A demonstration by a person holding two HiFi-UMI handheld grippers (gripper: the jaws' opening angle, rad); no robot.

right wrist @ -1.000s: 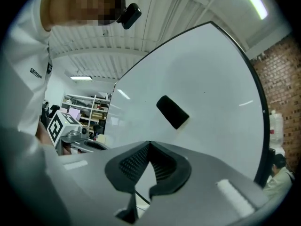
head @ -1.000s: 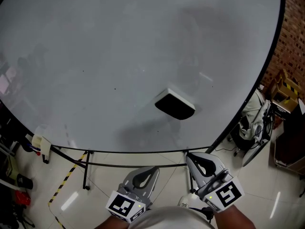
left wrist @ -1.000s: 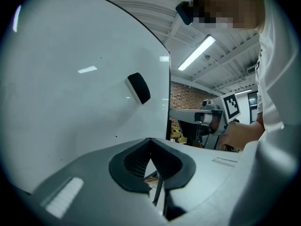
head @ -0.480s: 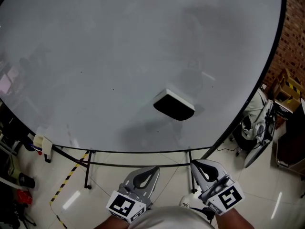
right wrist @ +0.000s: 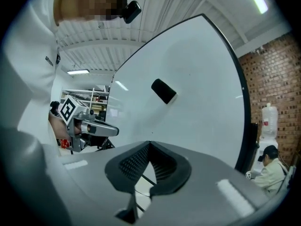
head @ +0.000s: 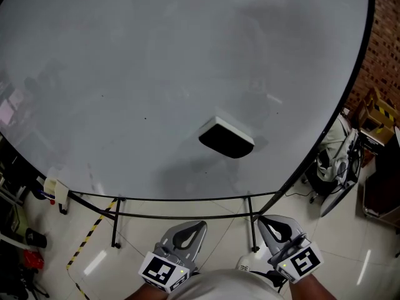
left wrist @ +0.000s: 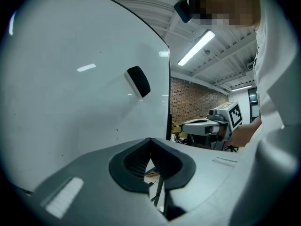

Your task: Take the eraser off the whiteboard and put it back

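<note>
Now | eraser [head: 226, 138]: black, oblong, probably felt | whiteboard [head: 156, 74]: glossy white

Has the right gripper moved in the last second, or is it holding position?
Yes. In the head view the right gripper has dropped toward the frame's bottom, farther from the whiteboard and its lower edge.

L gripper [left wrist: 150, 140]: jaws together, nothing btwn. Whiteboard [left wrist: 70, 88] fills left side; black eraser [left wrist: 138, 81] stuck on it, upper right. R gripper [left wrist: 186, 125] past board edge, brick wall [left wrist: 188, 98] behind.
</note>
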